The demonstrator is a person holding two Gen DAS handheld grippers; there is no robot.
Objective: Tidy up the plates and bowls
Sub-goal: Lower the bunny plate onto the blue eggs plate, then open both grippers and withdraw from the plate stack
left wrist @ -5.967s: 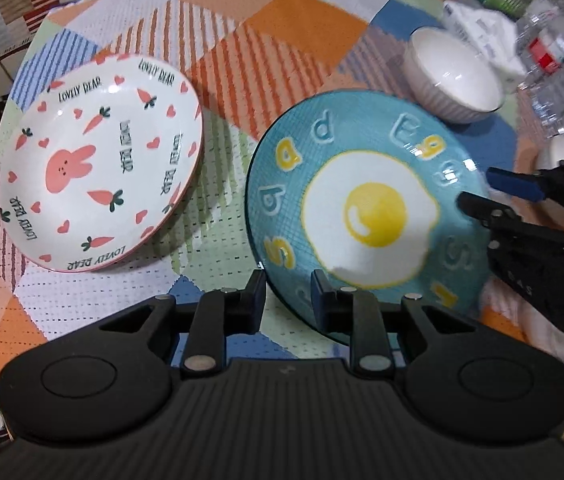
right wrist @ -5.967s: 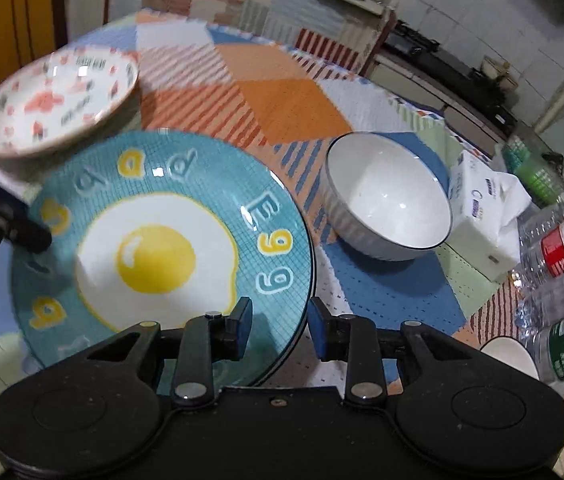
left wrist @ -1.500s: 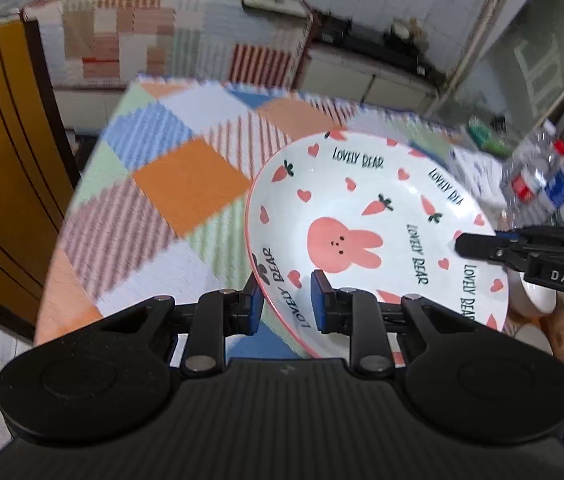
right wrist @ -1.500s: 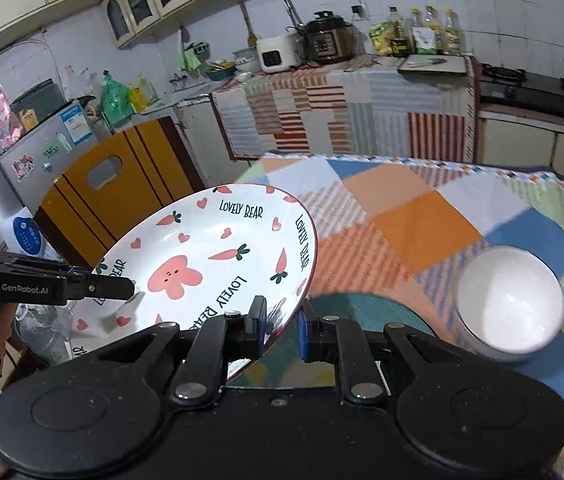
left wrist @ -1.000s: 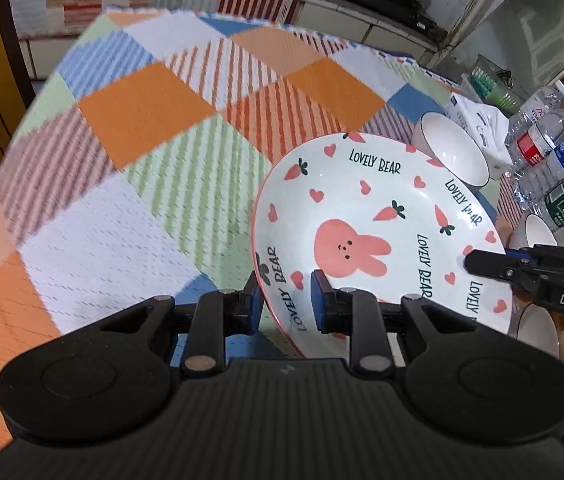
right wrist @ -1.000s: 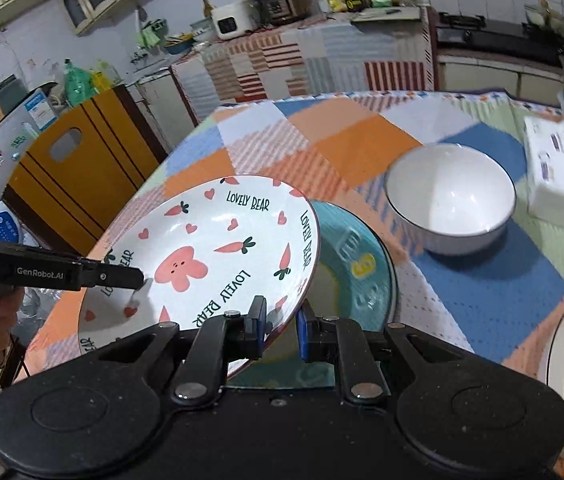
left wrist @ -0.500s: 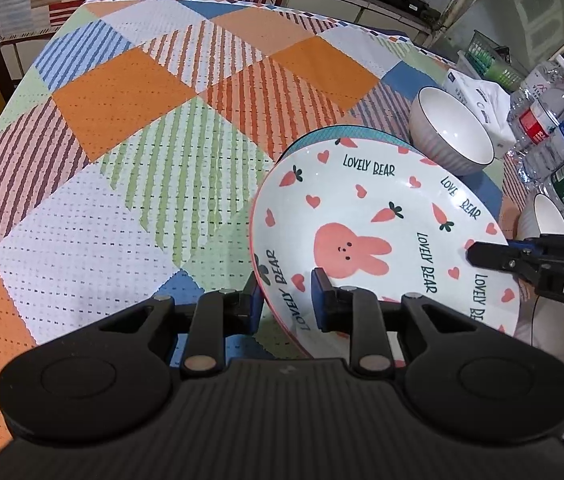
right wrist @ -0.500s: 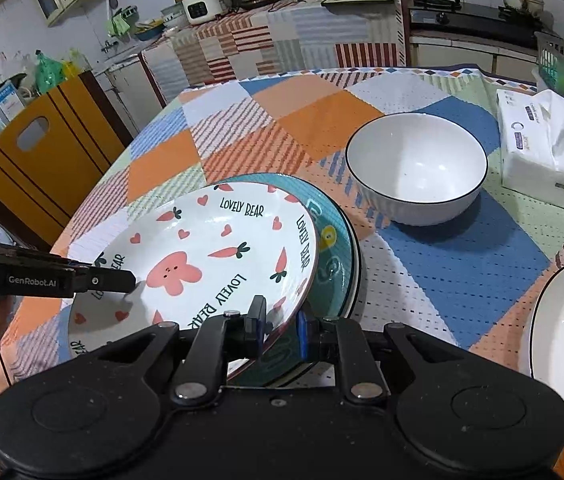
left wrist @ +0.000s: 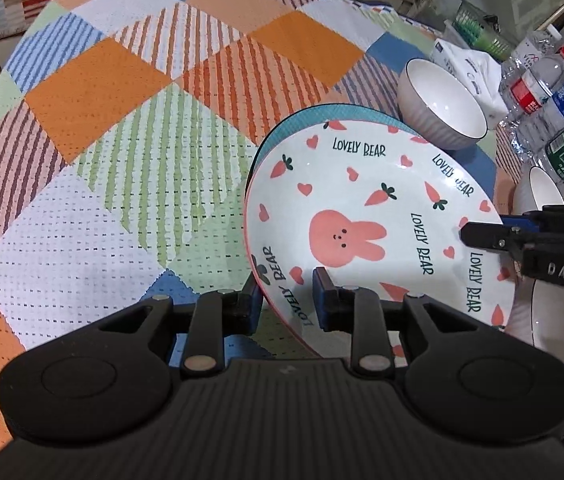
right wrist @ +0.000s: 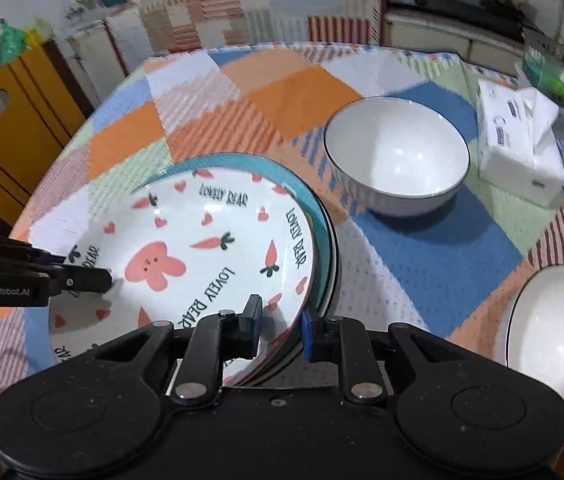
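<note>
- Bunny plate (left wrist: pixel 365 216), white with a pink rabbit, carrots, hearts and "LOVELY BEAR" lettering, sat over the teal plate (left wrist: pixel 313 114); only a crescent of teal rim showed past its far edge.
- Whether the bunny plate rested fully on the teal one or was held just above it could not be told.
- Left gripper (left wrist: pixel 285 296) straddled the near rim of the bunny plate, one finger under the rim and one on the plate's face. Jaws looked closed on the rim.
- Right gripper (right wrist: pixel 278 320) held the opposite side of the same plate, its jaws closed on the rim, with the outer finger beside the teal rim (right wrist: pixel 321 236).
- Each gripper showed in the other's camera as a black arm reaching in over the plate edge.
- Both plates lay on a round table under a checked cloth (left wrist: pixel 130 128) of orange, green, blue and white patches.
- White bowl (right wrist: pixel 397 156) with a dark rim stood on the cloth just beyond the plates, apart from them.
- Second white bowl (right wrist: pixel 553 340) sat at the table's right edge, partly cut off.
- Tissue pack (right wrist: pixel 517 140) lay just right of the first bowl; water bottles (left wrist: pixel 549 92) stood further right.
</note>
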